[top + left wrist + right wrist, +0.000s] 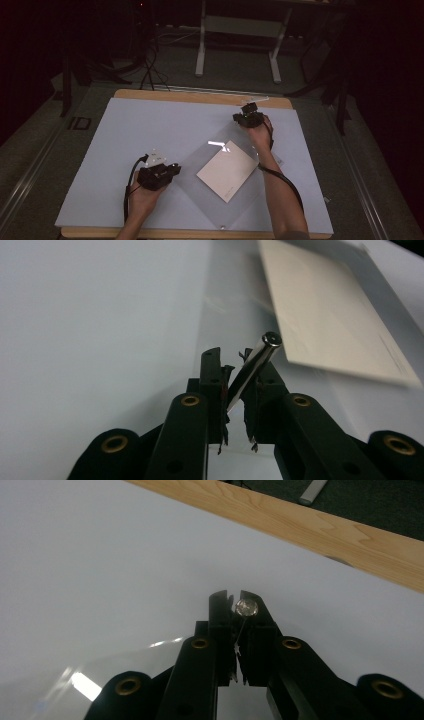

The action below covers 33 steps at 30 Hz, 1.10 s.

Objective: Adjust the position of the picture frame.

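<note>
A cream card point(227, 170) lies under a clear plastic sheet point(200, 192) on the white mat point(150, 130). My left gripper point(175, 169) is at the sheet's left corner. In the left gripper view, that gripper point(235, 365) is shut on a thin shiny metal pin point(255, 362), which leans to the right between the pads; the card point(330, 315) lies beyond it. My right gripper point(248, 107) is past the sheet's far corner. In the right gripper view, this gripper point(233, 600) is shut on a small pin with a round shiny head point(246, 608), just over the mat.
The table's wooden edge point(200, 96) runs along the far side, close ahead of the right gripper point(310, 525). A small stud point(222, 227) sits at the sheet's near corner. Beyond the table stand a white frame's legs point(201, 50) on a dark floor.
</note>
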### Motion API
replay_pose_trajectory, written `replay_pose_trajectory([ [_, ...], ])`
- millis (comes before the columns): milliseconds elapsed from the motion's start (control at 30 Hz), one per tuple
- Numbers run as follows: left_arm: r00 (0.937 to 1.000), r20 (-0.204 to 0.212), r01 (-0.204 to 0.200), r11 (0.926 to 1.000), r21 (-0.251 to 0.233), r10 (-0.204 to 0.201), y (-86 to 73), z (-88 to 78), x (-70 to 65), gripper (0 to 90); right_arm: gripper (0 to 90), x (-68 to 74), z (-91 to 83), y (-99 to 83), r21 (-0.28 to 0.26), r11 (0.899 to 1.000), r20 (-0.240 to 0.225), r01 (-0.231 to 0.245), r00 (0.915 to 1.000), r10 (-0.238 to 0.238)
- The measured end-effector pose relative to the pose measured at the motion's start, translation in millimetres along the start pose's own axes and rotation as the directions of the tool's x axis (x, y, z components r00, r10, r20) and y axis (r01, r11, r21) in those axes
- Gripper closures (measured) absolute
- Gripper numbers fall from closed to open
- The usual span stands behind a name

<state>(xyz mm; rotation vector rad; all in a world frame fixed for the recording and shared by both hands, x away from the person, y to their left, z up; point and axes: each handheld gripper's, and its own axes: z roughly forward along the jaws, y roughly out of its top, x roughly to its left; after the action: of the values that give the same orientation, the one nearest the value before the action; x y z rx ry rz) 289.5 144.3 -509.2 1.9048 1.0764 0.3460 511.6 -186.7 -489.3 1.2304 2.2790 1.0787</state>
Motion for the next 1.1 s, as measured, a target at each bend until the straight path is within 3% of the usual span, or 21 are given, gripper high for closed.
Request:
replay_pose_trajectory([
  [100, 0.9993, -0.010, 0.035, 0.9991, -0.024, -0.035, 3.6, -2.3, 11.8, 78.5, 85.5, -1.6, -6.9, -1.5, 0.000, 1.000, -0.008, -0.003, 1.0000, 0.003],
  [167, 0.9977, -0.044, 0.050, 0.9983, -0.029, -0.051, 9.4, -4.3, 24.1, 78.6, 85.4, -2.4, -14.2, -2.7, 0.004, 1.000, -0.021, -0.008, 0.9997, 0.008],
  [300, 0.9912, -0.076, 0.106, 0.9935, -0.043, -0.109, 23.0, -4.5, 52.8, 77.7, 85.0, 1.4, -27.8, -6.0, 0.017, 1.000, -0.040, 0.016, 0.9991, -0.016],
  [333, 0.9873, -0.092, 0.126, 0.9911, -0.042, -0.130, 31.0, -1.6, 65.7, 77.7, 84.6, 3.7, -33.7, -8.3, 0.009, 1.000, -0.044, 0.011, 0.9990, -0.010],
  [367, 0.9873, -0.092, 0.126, 0.9911, -0.042, -0.130, 31.0, -1.6, 65.7, 77.7, 84.6, 3.7, -33.7, -8.3, 0.009, 1.000, -0.044, 0.011, 0.9990, -0.010],
  [533, 0.9807, -0.100, 0.167, 0.9857, -0.024, -0.168, 52.5, 12.2, 92.8, 77.8, 84.6, 6.5, -45.3, -21.7, 0.042, 0.999, -0.048, -0.006, 0.9988, 0.008],
  [600, 0.9783, -0.090, 0.189, 0.9820, 0.010, -0.187, 65.9, 24.5, 104.8, 77.8, 84.7, 6.6, -49.2, -27.3, 0.056, 0.998, -0.045, -0.017, 0.9988, 0.020],
  [700, 0.9796, -0.080, 0.188, 0.9814, 0.039, -0.185, 74.1, 32.6, 110.8, 77.9, 84.6, 6.2, -53.9, -33.0, 0.060, 0.998, -0.050, -0.030, 0.9982, 0.033],
  [767, 0.9769, -0.088, 0.200, 0.9782, 0.056, -0.194, 79.7, 40.7, 114.2, 77.9, 84.5, 6.4, -57.6, -38.7, 0.068, 0.997, -0.049, -0.038, 0.9979, 0.042],
  [800, 0.9710, -0.102, 0.224, 0.9720, 0.071, -0.216, 80.4, 50.0, 116.2, 77.8, 84.4, 7.2, -59.4, -44.2, 0.071, 0.996, -0.047, -0.049, 0.9976, 0.052],
  [900, 0.9672, -0.108, 0.240, 0.9660, 0.095, -0.230, 76.0, 60.1, 118.9, 77.8, 84.1, 7.0, -57.9, -50.6, 0.079, 0.996, -0.044, -0.051, 0.9975, 0.055],
  [933, 0.9636, -0.127, 0.251, 0.9589, 0.132, -0.235, 67.7, 72.0, 119.4, 77.8, 84.3, 8.0, -52.9, -58.7, 0.087, 0.995, -0.029, -0.040, 0.9986, 0.043],
  [967, 0.9636, -0.127, 0.251, 0.9589, 0.132, -0.235, 67.7, 72.0, 119.4, 77.8, 84.4, 9.3, -49.1, -63.3, 0.100, 0.995, -0.018, -0.025, 0.9995, 0.026],
  [1000, 0.9547, -0.121, 0.284, 0.9543, 0.095, -0.272, 59.2, 76.0, 120.3, 77.5, 84.6, 9.4, -44.6, -68.5, 0.109, 0.994, -0.010, -0.020, 0.9997, 0.022],
  [1033, 0.9547, -0.121, 0.284, 0.9543, 0.095, -0.272, 59.2, 76.0, 120.3, 76.9, 84.6, 9.4, -44.6, -68.5, 0.109, 0.994, -0.010, -0.020, 0.9997, 0.022],
  [1067, 0.9572, -0.144, 0.267, 0.9582, 0.104, -0.251, 60.3, 75.5, 117.0, 77.3, 83.8, 5.3, -44.9, -73.4, 0.067, 0.995, -0.041, -0.068, 0.9967, 0.071],
  [1100, 0.9572, -0.144, 0.267, 0.9582, 0.104, -0.251, 60.3, 75.5, 117.0, 77.8, 83.8, 5.3, -44.9, -73.4, 0.067, 0.995, -0.041, -0.068, 0.9967, 0.071],
])
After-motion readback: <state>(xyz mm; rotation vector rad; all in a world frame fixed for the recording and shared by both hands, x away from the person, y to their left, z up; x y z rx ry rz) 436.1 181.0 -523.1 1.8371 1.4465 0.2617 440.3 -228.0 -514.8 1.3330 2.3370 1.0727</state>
